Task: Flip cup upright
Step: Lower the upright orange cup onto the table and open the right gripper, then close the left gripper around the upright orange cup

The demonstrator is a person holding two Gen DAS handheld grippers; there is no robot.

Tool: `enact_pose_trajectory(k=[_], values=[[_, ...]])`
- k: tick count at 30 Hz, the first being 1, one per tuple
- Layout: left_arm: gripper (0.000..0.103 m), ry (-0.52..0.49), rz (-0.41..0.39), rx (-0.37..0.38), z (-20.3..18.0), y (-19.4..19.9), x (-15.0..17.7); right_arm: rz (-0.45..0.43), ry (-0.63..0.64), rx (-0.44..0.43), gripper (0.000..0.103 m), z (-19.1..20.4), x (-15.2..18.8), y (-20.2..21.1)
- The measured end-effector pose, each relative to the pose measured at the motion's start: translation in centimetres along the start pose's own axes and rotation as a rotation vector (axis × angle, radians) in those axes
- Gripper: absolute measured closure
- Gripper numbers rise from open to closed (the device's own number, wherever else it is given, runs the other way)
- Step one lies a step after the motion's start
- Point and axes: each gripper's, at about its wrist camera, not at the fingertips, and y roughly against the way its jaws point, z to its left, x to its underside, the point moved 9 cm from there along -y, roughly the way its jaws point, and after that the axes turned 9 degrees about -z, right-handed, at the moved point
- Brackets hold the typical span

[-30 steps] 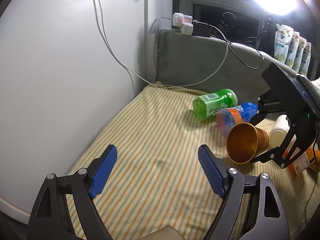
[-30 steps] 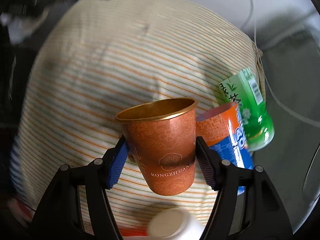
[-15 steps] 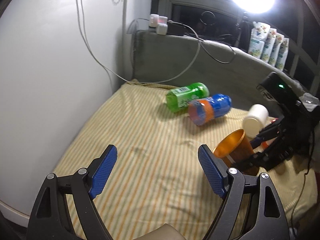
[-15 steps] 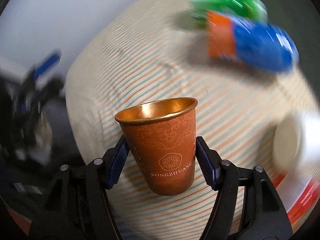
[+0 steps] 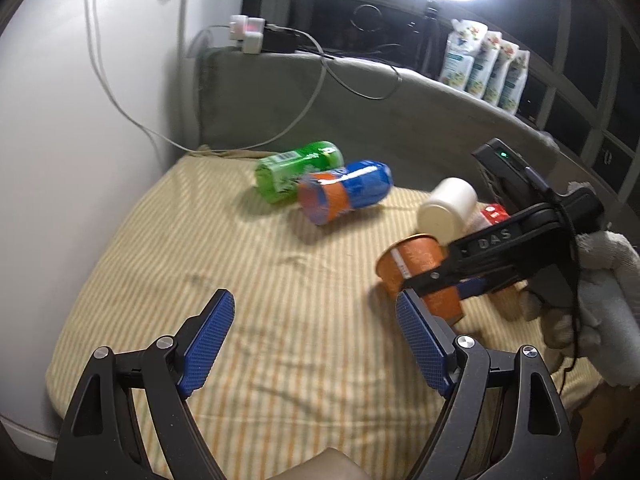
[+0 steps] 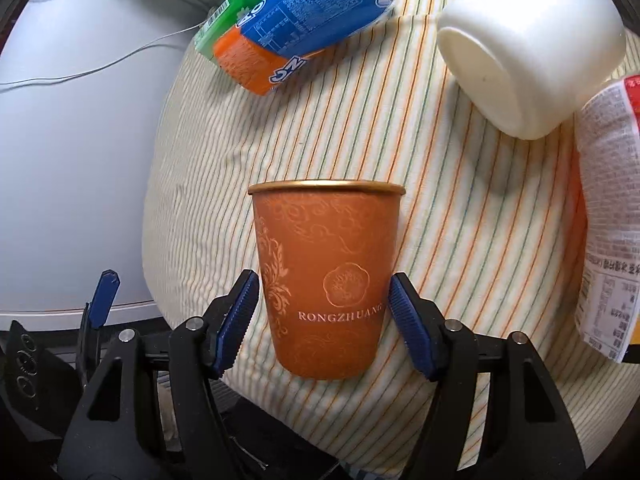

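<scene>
An orange cup [image 6: 326, 276] with a gold rim and the word RONGZHUANG sits between the blue pads of my right gripper [image 6: 324, 320], which is shut on it low on its sides. The cup stands nearly upright, mouth up, over the striped cushion [image 6: 460, 208]. In the left wrist view the cup [image 5: 416, 264] is at the right, held by the right gripper [image 5: 448, 280], tilted slightly; whether its base touches the cushion I cannot tell. My left gripper [image 5: 316, 336] is open and empty, low over the cushion's front part.
A green bottle [image 5: 296, 170] and a blue and orange bottle [image 5: 344, 192] lie on their sides at the back. A white cup [image 5: 448, 206] lies on its side behind the orange cup. A red and white packet [image 6: 608, 216] lies at the right. White cables hang down the left wall.
The right gripper has turned the cup from lying sideways to mouth up and has brought it down toward the cushion's front right. The left gripper stayed open.
</scene>
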Motion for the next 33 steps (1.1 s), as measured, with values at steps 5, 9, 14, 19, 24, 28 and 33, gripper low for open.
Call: enact_pose_trajectory(k=[5,9,14,19,24,28,33], values=[[0.020,-0.001,0.013,0.024,-1.2,-0.2,0.0,-0.032,0.047,0.006,0.026,-0.1,-0.4,0.7],[0.020,0.007,0.029,0.052,-2.2,-0.5,-0.1,-0.080,0.117,0.016,0.026,0.2,-1.3,2.5],[0.021,0.022,0.057,0.104,-3.8,-1.4,-0.2,-0.231,0.245,0.080,0.026,0.2,-1.2,7.2],[0.022,0.073,0.127,0.199,-5.4,-3.1,-0.1,-0.372,0.293,0.131,0.026,-1.4,-0.7,12.7],[0.022,0.175,0.222,0.292,-6.3,-5.2,-0.2,-0.482,0.264,0.182,0.025,-3.4,0.6,15.7],[0.022,0.263,0.317,0.343,-6.5,-7.3,0.1,-0.541,0.197,0.183,0.025,-5.5,1.8,17.1],[0.022,0.329,0.399,0.367,-6.5,-8.9,0.7,-0.594,0.123,0.185,0.025,-7.9,3.4,18.3]])
